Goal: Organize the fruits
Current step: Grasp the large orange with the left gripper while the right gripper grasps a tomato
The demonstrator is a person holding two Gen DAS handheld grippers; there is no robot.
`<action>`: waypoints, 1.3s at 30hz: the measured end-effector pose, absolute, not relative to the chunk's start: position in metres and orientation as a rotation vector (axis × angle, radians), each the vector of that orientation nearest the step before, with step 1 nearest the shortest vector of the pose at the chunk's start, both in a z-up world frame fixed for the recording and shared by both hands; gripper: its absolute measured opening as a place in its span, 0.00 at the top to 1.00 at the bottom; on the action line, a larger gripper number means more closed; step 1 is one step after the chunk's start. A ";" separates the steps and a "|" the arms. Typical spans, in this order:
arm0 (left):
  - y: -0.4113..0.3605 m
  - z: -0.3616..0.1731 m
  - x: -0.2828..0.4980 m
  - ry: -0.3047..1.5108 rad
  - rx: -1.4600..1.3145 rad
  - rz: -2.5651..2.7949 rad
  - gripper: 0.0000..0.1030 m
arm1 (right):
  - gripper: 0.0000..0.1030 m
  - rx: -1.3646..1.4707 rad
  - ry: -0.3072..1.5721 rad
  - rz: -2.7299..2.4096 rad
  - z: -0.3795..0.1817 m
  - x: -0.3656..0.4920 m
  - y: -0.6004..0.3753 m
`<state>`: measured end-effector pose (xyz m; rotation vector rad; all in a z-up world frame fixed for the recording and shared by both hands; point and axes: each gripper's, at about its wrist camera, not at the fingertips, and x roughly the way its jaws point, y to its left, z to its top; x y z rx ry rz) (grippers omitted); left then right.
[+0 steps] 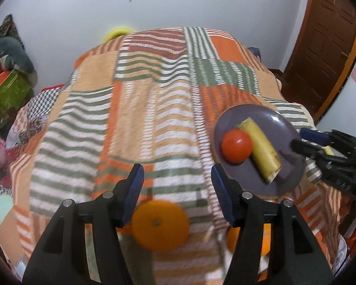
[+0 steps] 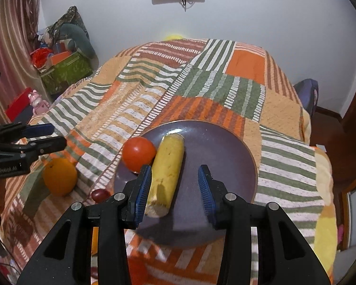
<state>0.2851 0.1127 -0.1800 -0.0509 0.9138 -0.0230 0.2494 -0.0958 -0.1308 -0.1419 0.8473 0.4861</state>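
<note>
Your left gripper [image 1: 176, 180] hangs over the patchwork blanket [image 1: 135, 109], jaws apart, nothing between them; an orange [image 1: 160, 225] lies on the cloth just below its fingertips. Your right gripper [image 2: 174, 180] hovers above the purple plate [image 2: 220, 147], jaws apart and empty, the banana piece [image 2: 167, 166] just beside its left pad. A tomato [image 2: 138, 153] sits at the plate's left edge, touching the banana piece. A small dark-red fruit [image 2: 99, 194] rests on the blanket near the plate rim. Beyond, a green box [image 2: 66, 71] stands by the wall.
</note>
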 end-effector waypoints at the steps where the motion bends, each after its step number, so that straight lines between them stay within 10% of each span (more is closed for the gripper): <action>1: 0.120 -0.181 0.279 0.917 -0.058 -0.013 0.42 | 0.64 -0.143 0.839 0.483 -0.128 0.246 -0.096; 39: 0.121 -0.244 0.254 1.005 -0.061 0.019 0.34 | 0.53 -0.095 0.978 0.474 -0.178 0.164 -0.094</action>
